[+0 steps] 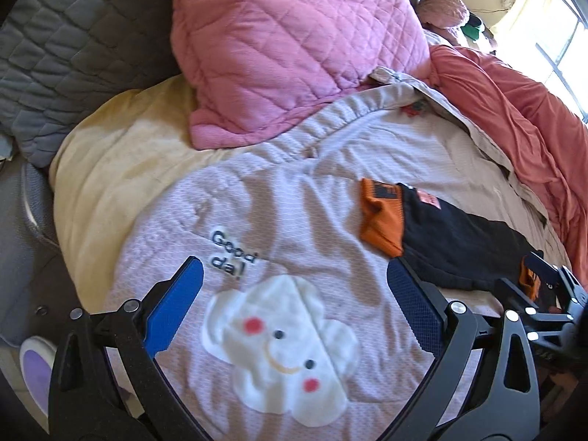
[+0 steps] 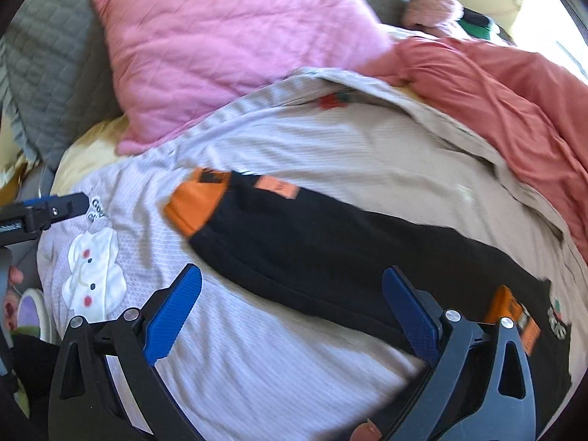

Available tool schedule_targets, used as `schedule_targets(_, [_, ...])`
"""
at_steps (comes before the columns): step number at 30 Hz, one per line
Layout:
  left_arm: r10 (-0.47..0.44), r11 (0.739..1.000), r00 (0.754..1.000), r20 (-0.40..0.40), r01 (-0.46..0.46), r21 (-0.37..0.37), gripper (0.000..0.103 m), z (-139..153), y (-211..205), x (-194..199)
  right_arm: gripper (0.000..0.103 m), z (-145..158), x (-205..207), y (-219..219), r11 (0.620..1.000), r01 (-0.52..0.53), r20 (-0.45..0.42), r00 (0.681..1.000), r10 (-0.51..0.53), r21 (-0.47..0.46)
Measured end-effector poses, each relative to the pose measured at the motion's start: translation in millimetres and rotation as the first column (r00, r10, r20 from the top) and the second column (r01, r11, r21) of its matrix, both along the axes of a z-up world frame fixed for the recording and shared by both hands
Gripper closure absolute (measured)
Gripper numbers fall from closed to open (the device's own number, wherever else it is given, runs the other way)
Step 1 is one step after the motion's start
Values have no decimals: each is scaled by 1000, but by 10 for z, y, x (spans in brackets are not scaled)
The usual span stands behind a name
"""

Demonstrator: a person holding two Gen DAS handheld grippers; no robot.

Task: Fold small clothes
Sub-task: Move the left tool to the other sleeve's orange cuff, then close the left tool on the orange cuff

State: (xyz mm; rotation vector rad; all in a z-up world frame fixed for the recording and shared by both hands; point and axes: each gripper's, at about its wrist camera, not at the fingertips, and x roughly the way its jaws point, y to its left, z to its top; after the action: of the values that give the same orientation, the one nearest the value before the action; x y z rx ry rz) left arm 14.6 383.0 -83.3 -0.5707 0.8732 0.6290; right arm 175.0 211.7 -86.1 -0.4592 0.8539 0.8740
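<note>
Two blue-padded fingers of the left gripper (image 1: 294,286) stand spread wide, gripping nothing, over a ribbed lilac blanket (image 1: 294,198) just short of its white bear patch (image 1: 279,349); the black garment (image 1: 452,242) with an orange cuff (image 1: 378,217) lies flat beyond the patch to the right, with bare blanket between them. From the right wrist, the right gripper (image 2: 292,286) is likewise spread, empty, its right finger over the soft black garment's (image 2: 330,257) near hem, the quilted pink pillow (image 2: 228,47) well beyond.

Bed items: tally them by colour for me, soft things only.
Pink: 1, the quilted pillow
Grey: 1, quilted cushion
Coral: 1, blanket
Black with orange: 1, small garment
Lilac: 1, cloud-face quilt
Total: 5
</note>
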Motion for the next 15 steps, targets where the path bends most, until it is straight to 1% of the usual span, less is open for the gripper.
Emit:
schedule_targets(3, [9,1000,1000,-11,-9,14,9,-41,61,-42,5,-180,-92,327,997,-60,19,998,61,-46])
schedule_targets(5, [10,1000,1000,-16,-10,9,9,-87,101,-54,5,-295,-137,496,993,-92,23,995,94,-69])
schedule_targets(8, [22,1000,1000,1,-22,-17,9,-127,160,-79,5,-411,-133,647,990,-99,37,994,103,-105])
schedule_targets(11, [13,998,999,38,-11,-54,9,-153,201,-24,5,-454,-62,643,991,-67,33,997,71,-113])
schedule_targets(15, [-7,995,995,95,17,-100,9,-145,209,171,5,-480,24,479,992,-41,29,999,45,-116])
